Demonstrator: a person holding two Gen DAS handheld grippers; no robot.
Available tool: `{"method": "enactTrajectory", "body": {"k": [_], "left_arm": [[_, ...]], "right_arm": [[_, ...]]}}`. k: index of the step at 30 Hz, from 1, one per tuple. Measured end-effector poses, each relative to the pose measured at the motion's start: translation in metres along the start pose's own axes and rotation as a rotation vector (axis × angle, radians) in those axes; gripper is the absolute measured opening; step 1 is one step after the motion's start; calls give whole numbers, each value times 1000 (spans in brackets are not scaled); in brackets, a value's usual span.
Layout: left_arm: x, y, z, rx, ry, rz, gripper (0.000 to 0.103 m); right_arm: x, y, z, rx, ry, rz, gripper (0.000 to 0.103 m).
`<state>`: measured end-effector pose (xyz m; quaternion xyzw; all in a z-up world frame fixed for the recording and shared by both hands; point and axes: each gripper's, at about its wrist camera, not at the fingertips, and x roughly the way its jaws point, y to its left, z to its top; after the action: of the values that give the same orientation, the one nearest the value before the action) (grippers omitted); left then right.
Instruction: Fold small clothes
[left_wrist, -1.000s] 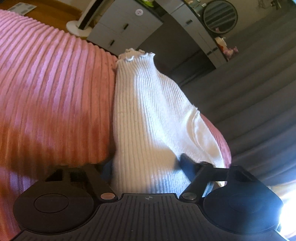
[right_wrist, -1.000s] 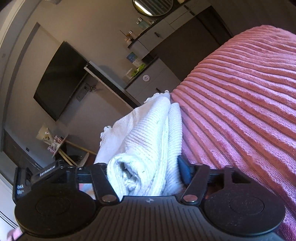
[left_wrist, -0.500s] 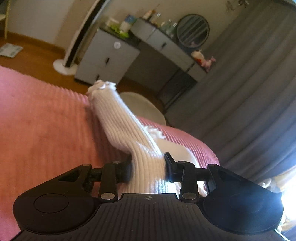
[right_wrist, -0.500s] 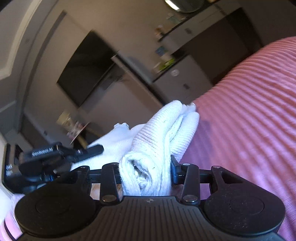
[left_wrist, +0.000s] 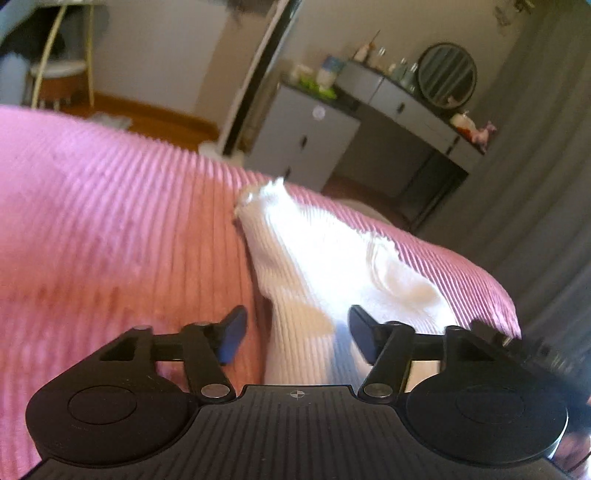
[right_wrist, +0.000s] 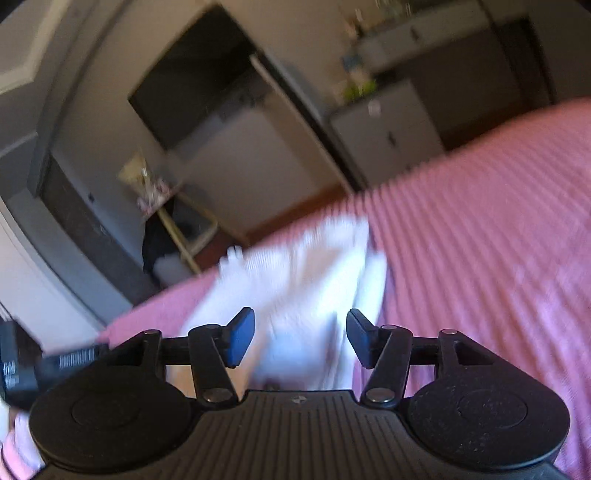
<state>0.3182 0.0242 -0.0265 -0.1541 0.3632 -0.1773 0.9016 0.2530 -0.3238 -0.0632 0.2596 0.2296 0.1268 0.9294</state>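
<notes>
A white ribbed sock (left_wrist: 332, 254) is being left lying on the pink ribbed bedspread (left_wrist: 110, 221) of the bed, between the blue pads of the left hand-held gripper (left_wrist: 295, 334) and the right hand-held gripper (right_wrist: 299, 338), whose jaws have just been opening and are being kept released.

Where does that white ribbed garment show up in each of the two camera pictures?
Left wrist view: the white ribbed garment lies centre frame on the pink bedspread, running back from between the open jaws.
Right wrist view: it sits centre, blurred, just beyond the open jaws, on the bedspread's left edge.
Shared landmark: the grey cabinet with a round white sticker.
</notes>
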Motion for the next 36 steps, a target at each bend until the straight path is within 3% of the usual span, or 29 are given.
{"method": "enactTrajectory", "body": {"k": [2,5,8,12,14,19,23,26,31,34,36], "left_arm": [[-4,-9,-2,14,-23,19,75],[-7,-22,-7,31,-66,31,75],[-5,-24,-10,23,-105,59,75],[13,-26,-5,17,-134,120,76],[22,-24,-3,11,-132,142,81],[34,-9,-9,-11,-174,340,96],[35,-3,-18,8,-159,351,96],[30,-4,-17,13,-122,315,96],[7,-22,-20,113,-109,268,95],[14,-30,-30,173,-36,251,97],[25,-23,-35,136,20,268,98]], "right_arm": [[-5,10,-2,-42,-29,47,52],[9,24,-10,-90,31,106,37],[23,34,-22,-174,65,79,37],[32,45,-40,-345,85,-42,33],[35,50,-46,-379,87,-48,32],[33,44,-49,-349,85,-27,32],[38,46,-49,-354,82,-28,32],[34,48,-46,-350,77,-34,32],[28,54,-44,-394,75,-56,32],[34,54,-50,-413,119,-80,33],[36,53,-56,-449,130,-83,33]]}}
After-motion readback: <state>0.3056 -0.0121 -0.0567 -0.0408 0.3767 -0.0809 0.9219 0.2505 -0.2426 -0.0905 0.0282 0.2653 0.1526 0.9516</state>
